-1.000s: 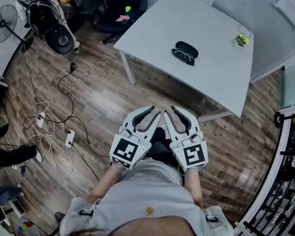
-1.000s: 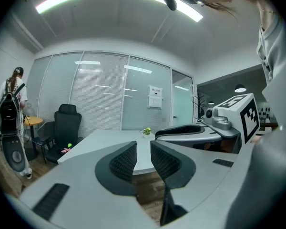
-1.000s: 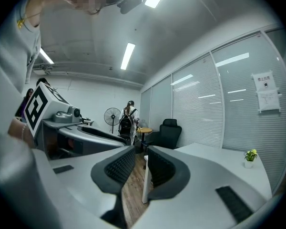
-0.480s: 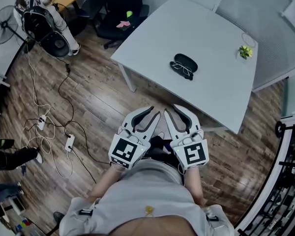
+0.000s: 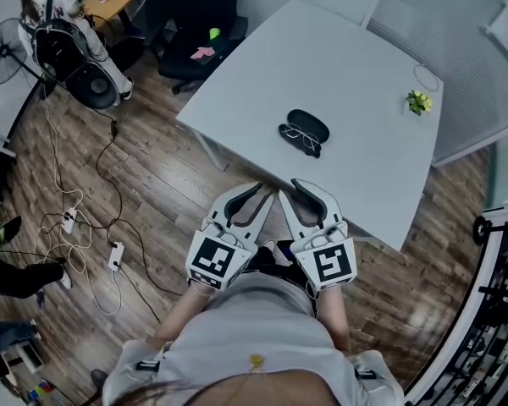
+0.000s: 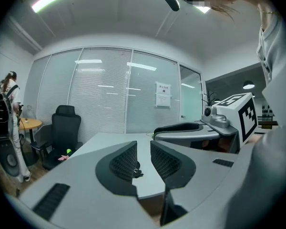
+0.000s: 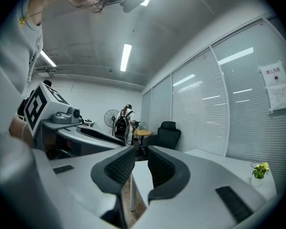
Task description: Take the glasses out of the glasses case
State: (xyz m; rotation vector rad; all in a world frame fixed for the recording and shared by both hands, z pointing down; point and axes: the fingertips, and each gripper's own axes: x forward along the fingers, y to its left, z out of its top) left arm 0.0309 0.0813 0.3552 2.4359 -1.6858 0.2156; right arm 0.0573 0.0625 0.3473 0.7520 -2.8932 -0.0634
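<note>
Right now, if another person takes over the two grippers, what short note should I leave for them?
Left gripper: jaws apart, nothing between them.
Right gripper: the same.
Both are held in front of the person's body, close to the near edge of the table and far from the case.
The glasses case lies dark and oval near the middle of the table. The glasses lie along its near side. I cannot tell whether they rest in an open half of the case or on the table.
Done: nothing gripped yet.
Left: reach the case and take the glasses out.
</note>
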